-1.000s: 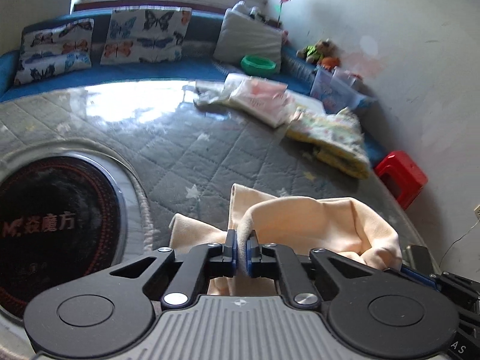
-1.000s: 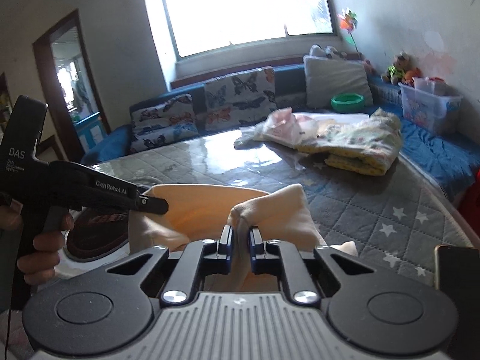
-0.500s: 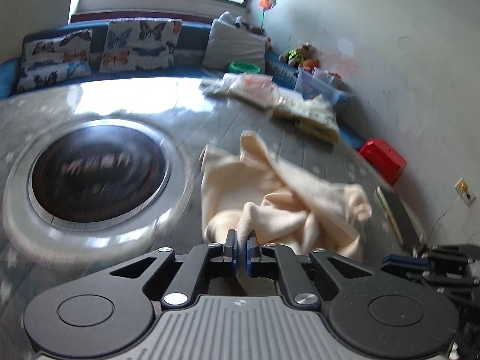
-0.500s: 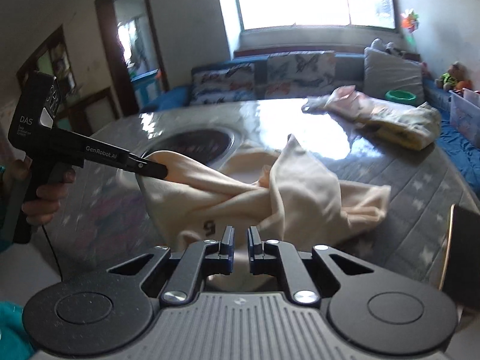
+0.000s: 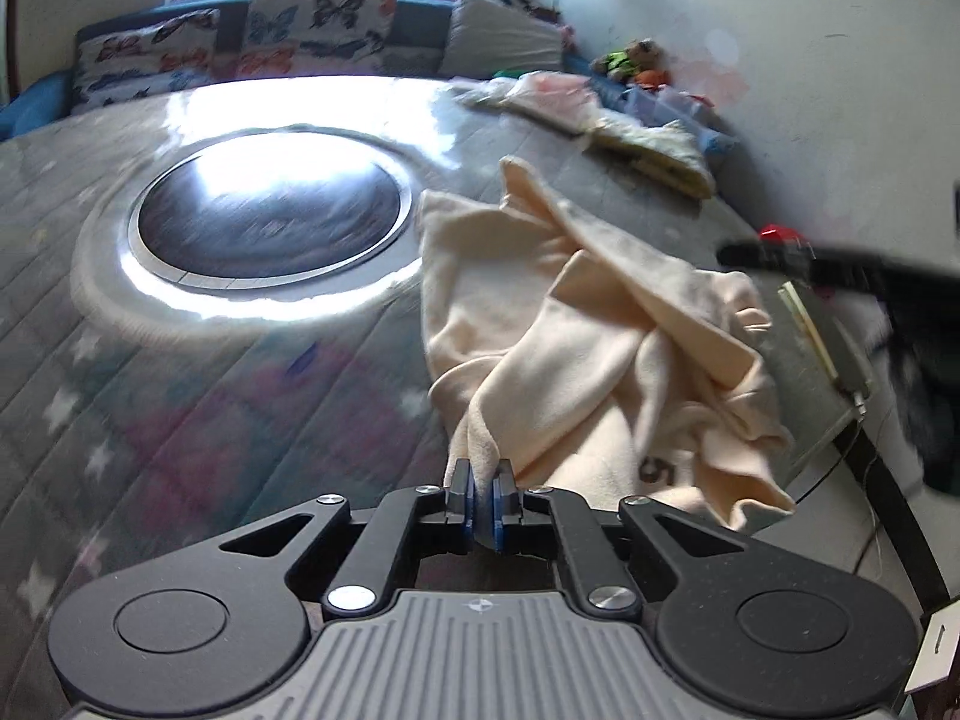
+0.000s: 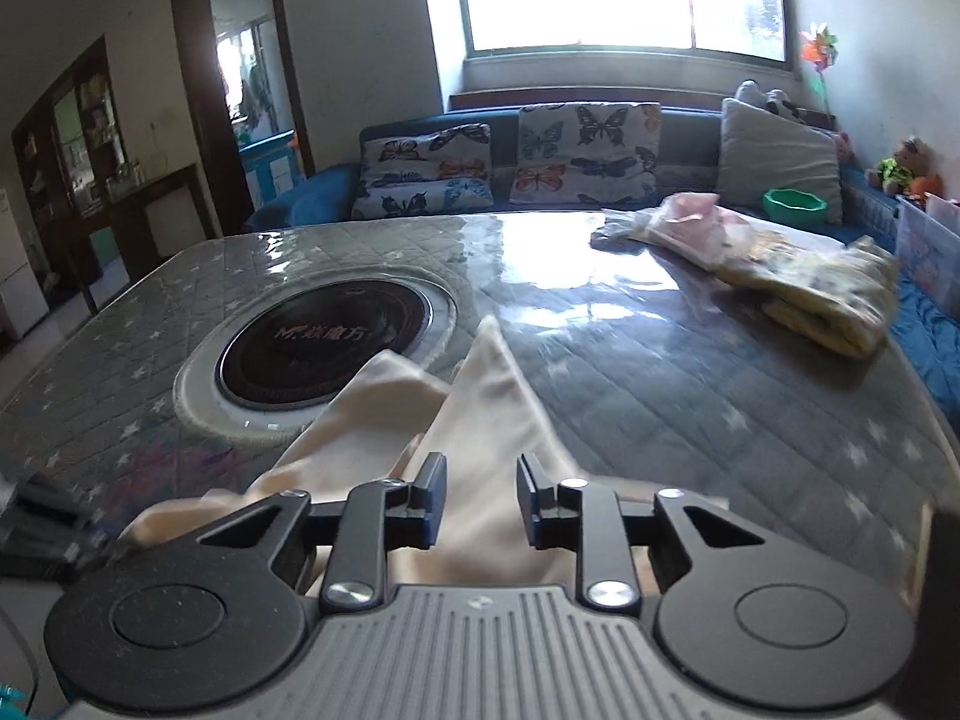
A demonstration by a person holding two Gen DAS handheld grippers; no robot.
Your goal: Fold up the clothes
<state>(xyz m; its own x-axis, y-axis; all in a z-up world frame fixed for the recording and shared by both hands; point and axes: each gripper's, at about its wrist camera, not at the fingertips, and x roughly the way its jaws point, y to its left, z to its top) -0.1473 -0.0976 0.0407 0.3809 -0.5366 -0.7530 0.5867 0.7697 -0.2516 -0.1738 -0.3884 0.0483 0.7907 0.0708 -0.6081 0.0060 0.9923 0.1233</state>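
A cream garment [image 5: 576,324] lies crumpled on the grey quilted table [image 5: 180,408], right of a round black hob [image 5: 264,210]. A dark "5" print shows near its lower edge. My left gripper [image 5: 483,495] is shut on a bunched edge of the garment near the table's front. My right gripper [image 6: 480,501] is open, with the cream garment [image 6: 480,408] lying under and beyond its fingers, not held. The right gripper also shows in the left wrist view [image 5: 780,255] as a dark blurred bar over the garment's right side.
A pile of other clothes [image 6: 780,264] lies at the far right of the table, also in the left wrist view [image 5: 600,114]. A sofa with butterfly cushions [image 6: 540,162] runs behind. A green bowl [image 6: 795,204] sits on the sofa. A dark flat device [image 5: 828,354] lies at the table's right edge.
My right gripper has opened and let go of the garment. The garment has dropped onto the table and spread out; my left gripper has pulled its edge back toward the front.
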